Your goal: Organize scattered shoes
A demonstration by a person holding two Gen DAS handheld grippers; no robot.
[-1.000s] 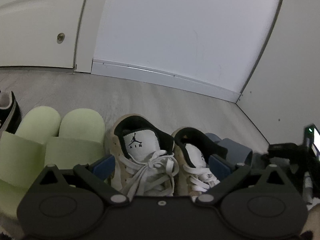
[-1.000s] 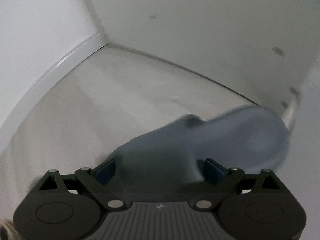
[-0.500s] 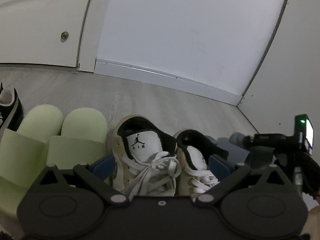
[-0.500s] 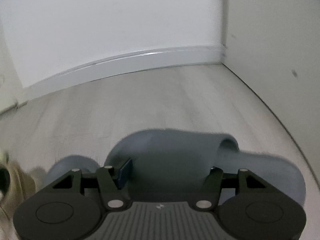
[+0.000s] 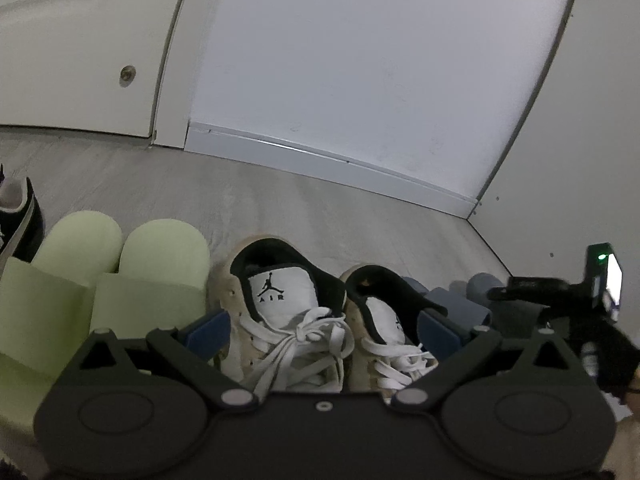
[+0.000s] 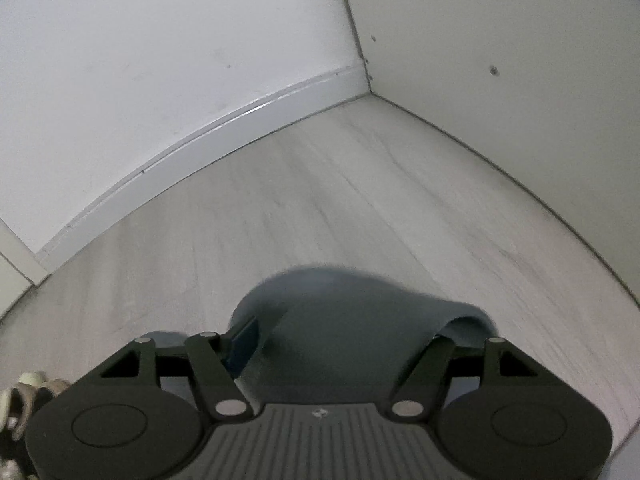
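Jaws, right gripper: set either side of the strap of a grey-blue slide sandal; blue left pad against the strap, right pad hidden behind it; just been opening slightly, the sandal between them. Whether the pads press cannot be told.

Jaws, left gripper: spread wide around a pair of sneakers, blue pads beside the outer flanks; contact cannot be confirmed.

Floor: pale wood-look boards, meeting white walls at a corner.

Green slide sandals: pair, side by side, long axes running away from the camera, just left of the sneakers.

Sneakers: cream with black collars, white laces and tongues; parallel, heels toward the wall.

Grey-blue slide sandal: low, near the corner, just right of the sneakers, long axis roughly toward the wall.

Black shoe: far left, partly cut off.
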